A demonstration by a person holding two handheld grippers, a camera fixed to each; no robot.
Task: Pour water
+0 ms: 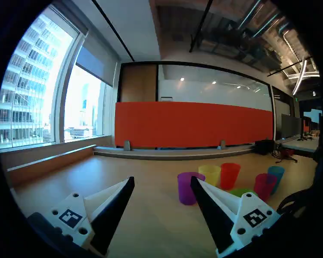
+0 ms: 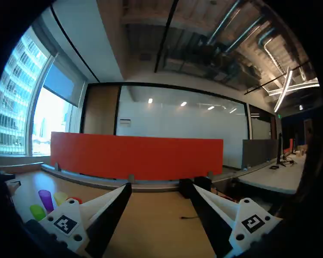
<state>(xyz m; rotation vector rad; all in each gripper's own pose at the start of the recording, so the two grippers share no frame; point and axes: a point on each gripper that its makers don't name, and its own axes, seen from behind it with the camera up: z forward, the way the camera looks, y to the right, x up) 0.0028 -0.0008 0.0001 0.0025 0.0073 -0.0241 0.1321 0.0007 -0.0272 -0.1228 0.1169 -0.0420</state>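
**Translucent coloured plastic cups (image 1: 210,173) grouped on the light wooden tabletop (image 1: 131,172), both tongs released**

In the left gripper view, six cups are seen clustered on the tabletop, short of its far edge and toward its right side. A purple plastic cup (image 1: 188,187) is placed nearest. A yellow plastic cup (image 1: 211,171) and an orange-red plastic cup (image 1: 229,174) are set just behind it. A pink plastic cup (image 1: 264,185) and a teal plastic cup (image 1: 276,174) are found farther right, and a green plastic cup (image 1: 241,191) is partly hidden by a white finger (image 1: 230,210). The left gripper (image 1: 161,179) is held spread above the tabletop, with nothing between its fingers. In the right gripper view, the right gripper (image 2: 159,185) is likewise spread and empty, and four of the cups are seen small at the lower left, well apart from it. An orange partition panel (image 1: 191,124) is stood along the tabletop's far edge
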